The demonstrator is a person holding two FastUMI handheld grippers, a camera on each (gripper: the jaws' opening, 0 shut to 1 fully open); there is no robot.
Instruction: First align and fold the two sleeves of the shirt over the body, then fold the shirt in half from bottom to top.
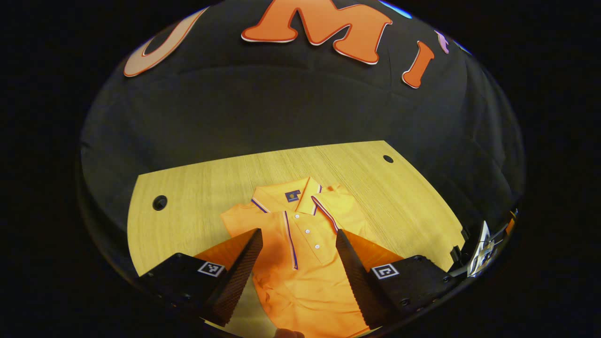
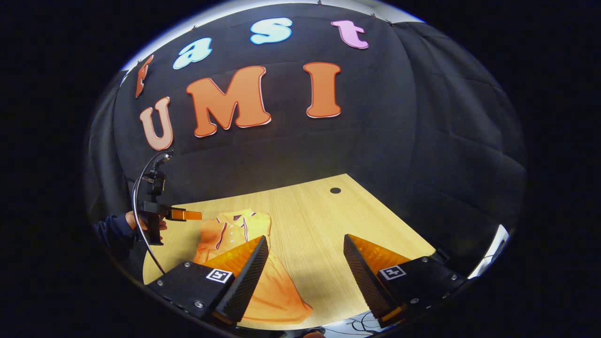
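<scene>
Wooden worktop [image 1: 197, 188] carries the orange polo shirt [image 1: 300, 263], collar toward the wall; both sleeves appear already folded over the body. We judge the bottom-to-top fold remains. Left tool [image 1: 299, 272] spread above the shirt; right tool [image 2: 305, 277] spread, holding nothing.

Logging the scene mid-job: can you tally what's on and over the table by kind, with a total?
Orange polo shirt, lying on the table: 1
Grippers, both open and above the table: 2, the left gripper and the right gripper
Round holes in the tabletop: 2, one and another
Total: 5
</scene>
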